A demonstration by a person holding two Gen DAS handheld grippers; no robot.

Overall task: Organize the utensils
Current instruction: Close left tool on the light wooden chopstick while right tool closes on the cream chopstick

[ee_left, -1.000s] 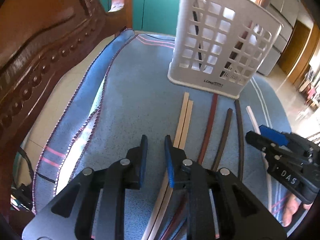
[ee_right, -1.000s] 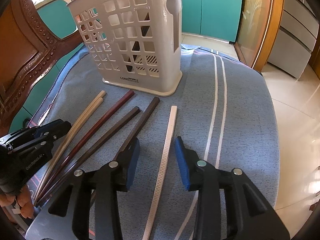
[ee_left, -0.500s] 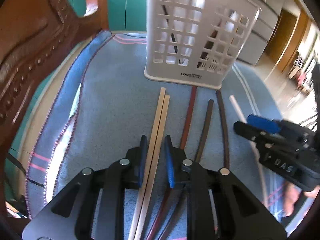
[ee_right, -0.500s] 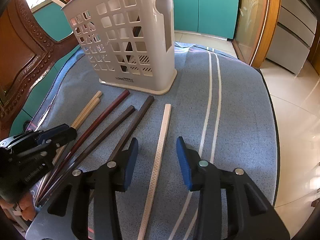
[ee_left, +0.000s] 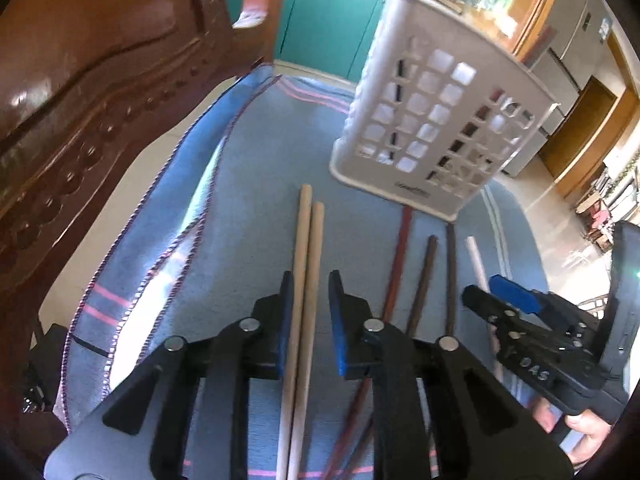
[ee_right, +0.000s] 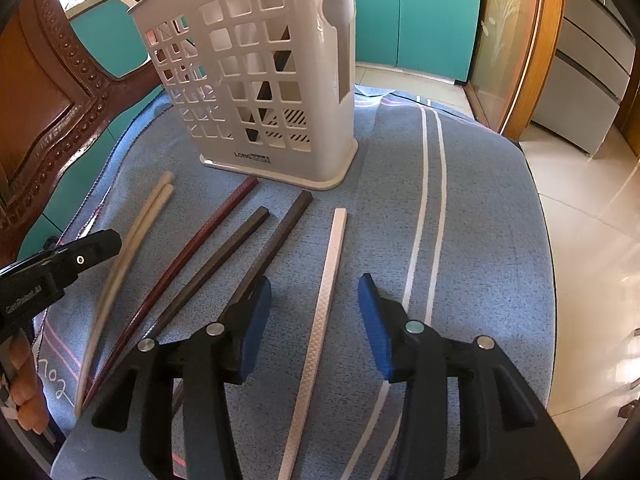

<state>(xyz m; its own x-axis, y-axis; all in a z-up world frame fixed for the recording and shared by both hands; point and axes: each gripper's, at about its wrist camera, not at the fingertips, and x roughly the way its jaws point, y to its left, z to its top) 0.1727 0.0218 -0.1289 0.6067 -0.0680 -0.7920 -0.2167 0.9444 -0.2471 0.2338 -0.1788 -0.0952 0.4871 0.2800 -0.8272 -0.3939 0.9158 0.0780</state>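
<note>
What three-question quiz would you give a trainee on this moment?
1. What lies between the jaws of the right gripper?
A) the white chopstick
B) a reddish chopstick
C) nothing
2. True or false: the white holder is empty.
3. How many chopsticks lie loose on the blue cloth?

Key
1. A. It lies flat on the cloth between open jaws, which have just been opening and do not press it.
2. False. Dark sticks show through its grid.
3. Six: two pale, one reddish, two dark, one white.
</note>
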